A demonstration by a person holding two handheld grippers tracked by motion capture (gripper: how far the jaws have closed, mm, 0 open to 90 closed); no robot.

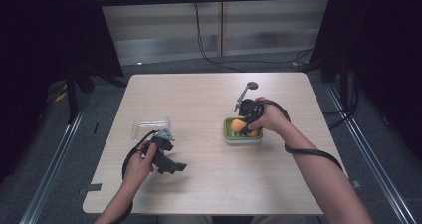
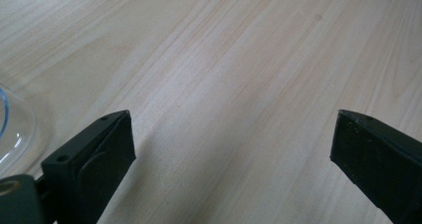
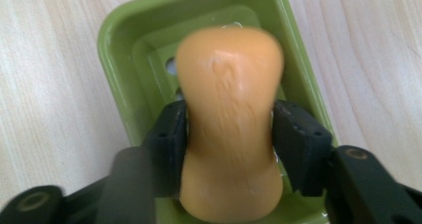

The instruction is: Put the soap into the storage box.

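Note:
An orange bar of soap [image 3: 229, 119], pinched in at its waist, sits between the black jaws of my right gripper [image 3: 229, 134], which is shut on it. Right under it lies a green soap dish [image 3: 119, 50]. From above, the soap [image 1: 239, 126] and the right gripper [image 1: 247, 119] are over the green dish [image 1: 229, 134] at the table's right middle. My left gripper [image 1: 174, 167] rests low at the front left, and its jaws stand wide apart over bare wood. In its own view the left gripper [image 2: 231, 134] has nothing between the fingers.
A clear plastic lid [image 1: 151, 127] lies just beyond the left hand, and its rounded edge [image 2: 15, 129] shows in the left gripper view. The light wood table [image 1: 199, 94] has rounded corners. Cables trail from both grippers, and dark curtains flank the table.

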